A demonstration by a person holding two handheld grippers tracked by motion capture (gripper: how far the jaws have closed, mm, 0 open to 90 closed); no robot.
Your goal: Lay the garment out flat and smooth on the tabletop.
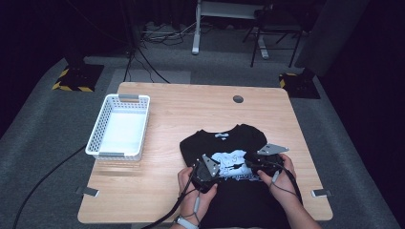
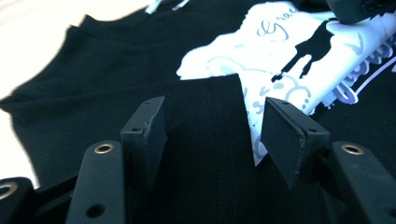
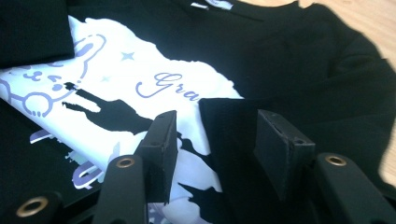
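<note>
High view: black cotton T-shirt with white-and-lilac print (image 1: 239,157) lies flat on pale wooden bench (image 1: 181,109), near front edge, right of centre. Left tool (image 1: 206,172) and right tool (image 1: 260,164) both sit over the print, close together. White plastic mesh basket (image 1: 119,126) sits well apart at left; bare bench behind and left of shirt.

Left tool view: left tool (image 2: 215,128) has jaws partway apart w/ a folded black sleeve flap between them; pads don't visibly press it.

Right tool view: right tool (image 3: 215,140) has jaws partway apart, another black flap corner between them, cloth loose, no clamp seen. Shirt edge meets bench top right.
</note>
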